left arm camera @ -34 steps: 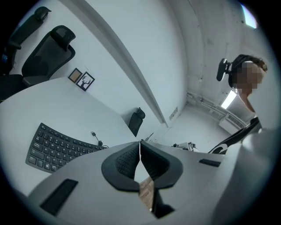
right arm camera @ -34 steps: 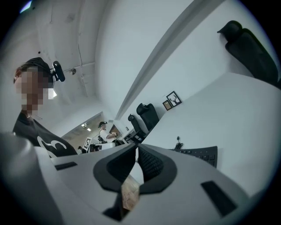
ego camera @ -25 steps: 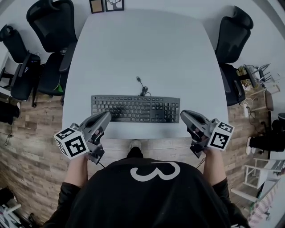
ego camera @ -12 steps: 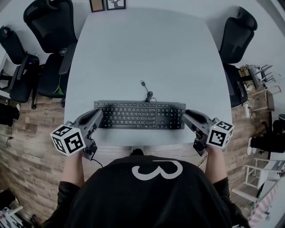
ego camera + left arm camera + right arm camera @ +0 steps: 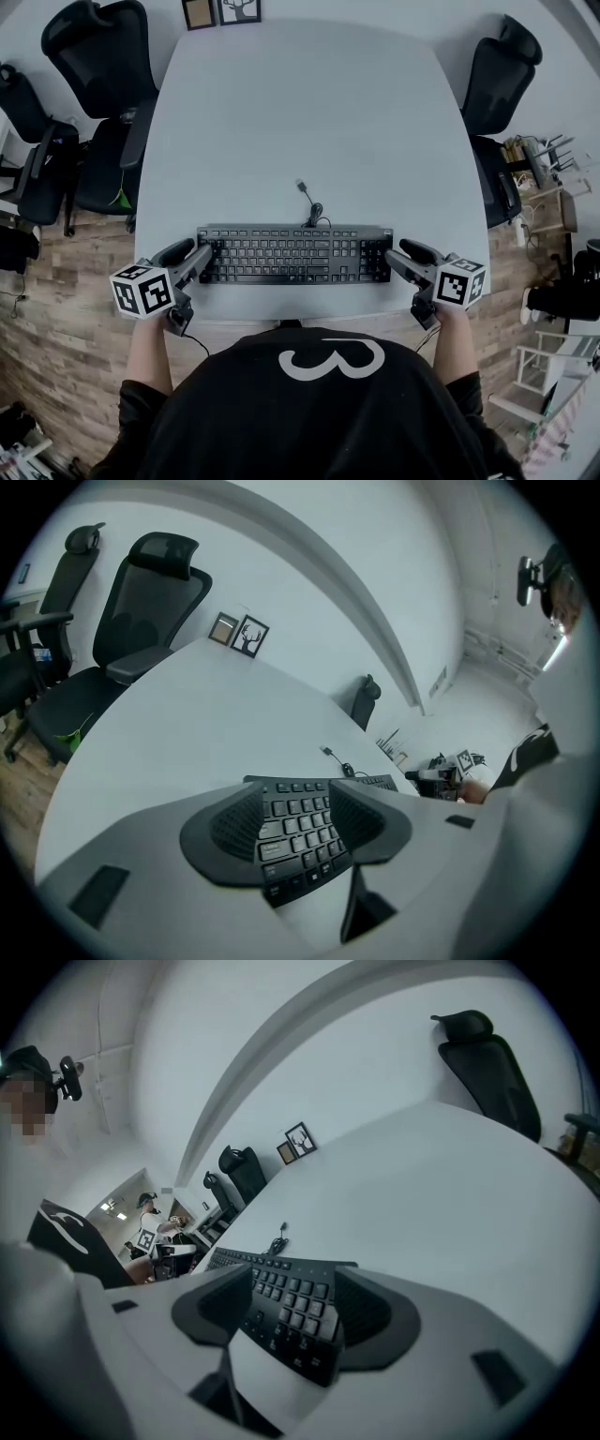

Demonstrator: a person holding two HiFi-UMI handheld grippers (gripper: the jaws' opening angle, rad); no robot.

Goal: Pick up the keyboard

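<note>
Fingers (image 5: 232, 825) of the left gripper (image 5: 295, 797) stand spread and are opening, released and clamped on nothing; the left end of the black keyboard (image 5: 294, 254) lies between them, its keys showing in the gap. The right gripper (image 5: 292, 1279) matches it: its fingers (image 5: 373, 1312) are apart and opening, released, with the keyboard's right end between them. In the head view the two grippers point inward and downward at the keyboard's two short ends; each carries a white marker cube at its rear, the left cube (image 5: 143, 291) and the right cube (image 5: 459, 281) both hanging just off the near edge of the bench (image 5: 300, 112).

The keyboard lies flat on the pale bench, close to that near edge and parallel to it; its cable (image 5: 310, 208) curls from the far long side, and the plug rests loose on the bench top just beyond. Below the cubes the person's dark top (image 5: 309, 412) fills the bottom of the head view.

Further out, black office chairs stand at the bench's left (image 5: 94, 56) and right (image 5: 502, 70); two small framed pictures (image 5: 220, 11) stand at the far edge; wood-plank floor (image 5: 66, 328) shows on both sides.
</note>
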